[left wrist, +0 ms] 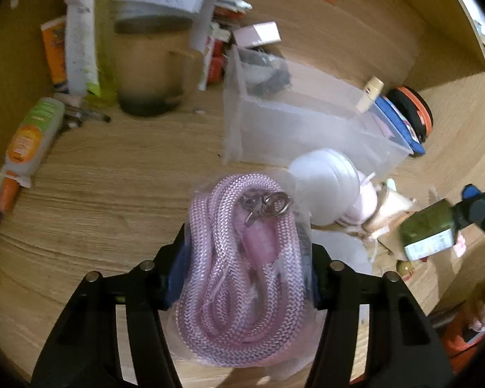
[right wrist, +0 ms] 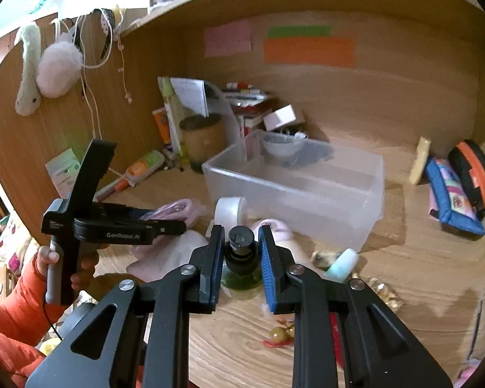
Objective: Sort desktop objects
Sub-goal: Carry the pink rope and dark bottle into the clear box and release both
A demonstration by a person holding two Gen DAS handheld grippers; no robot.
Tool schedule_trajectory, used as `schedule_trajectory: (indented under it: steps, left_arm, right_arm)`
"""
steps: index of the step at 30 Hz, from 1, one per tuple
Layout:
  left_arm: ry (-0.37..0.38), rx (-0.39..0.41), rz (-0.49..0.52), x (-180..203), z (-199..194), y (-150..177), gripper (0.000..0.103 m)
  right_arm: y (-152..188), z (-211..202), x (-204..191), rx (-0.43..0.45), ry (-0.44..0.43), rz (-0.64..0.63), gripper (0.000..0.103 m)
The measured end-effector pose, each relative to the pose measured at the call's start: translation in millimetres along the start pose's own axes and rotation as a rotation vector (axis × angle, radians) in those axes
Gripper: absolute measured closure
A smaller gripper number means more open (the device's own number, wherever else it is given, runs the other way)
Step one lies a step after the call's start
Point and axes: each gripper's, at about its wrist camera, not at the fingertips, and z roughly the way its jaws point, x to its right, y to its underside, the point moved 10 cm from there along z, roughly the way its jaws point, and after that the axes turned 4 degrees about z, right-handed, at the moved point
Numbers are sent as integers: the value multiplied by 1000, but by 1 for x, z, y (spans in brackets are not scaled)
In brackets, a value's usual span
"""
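A coiled pink rope with a metal clasp, sealed in a clear bag (left wrist: 242, 278), fills the space between my left gripper's (left wrist: 247, 242) fingers, just above the wooden desk. Both pads press on the bag's sides. In the right wrist view the left gripper (right wrist: 174, 226) is held by a hand in an orange sleeve, with the pink rope (right wrist: 177, 208) at its tip. My right gripper (right wrist: 241, 231) is shut on the neck of a small green glass bottle (right wrist: 242, 279) with a black cap. The same bottle (left wrist: 426, 232) shows at the right of the left wrist view. A clear plastic box (right wrist: 294, 194) stands behind both.
A white roll (right wrist: 231, 210) and pale pink cloth lie in front of the box. A brown jar (right wrist: 203, 139), a tube (right wrist: 145, 165) and papers crowd the back left corner. A blue pouch (right wrist: 452, 200) and an orange-black case (right wrist: 472, 168) sit at the right. Wooden walls enclose the desk.
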Motion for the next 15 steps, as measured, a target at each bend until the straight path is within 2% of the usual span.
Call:
schedule_trajectory:
  steps: [2, 15]
  left_arm:
    - [-28, 31, 6, -3, -8, -6, 45]
    - [-16, 170, 43, 17, -53, -47, 45]
  right_arm:
    - [-5, -7, 4, 22, 7, 4, 84]
    - [-61, -17, 24, 132, 64, -16, 84]
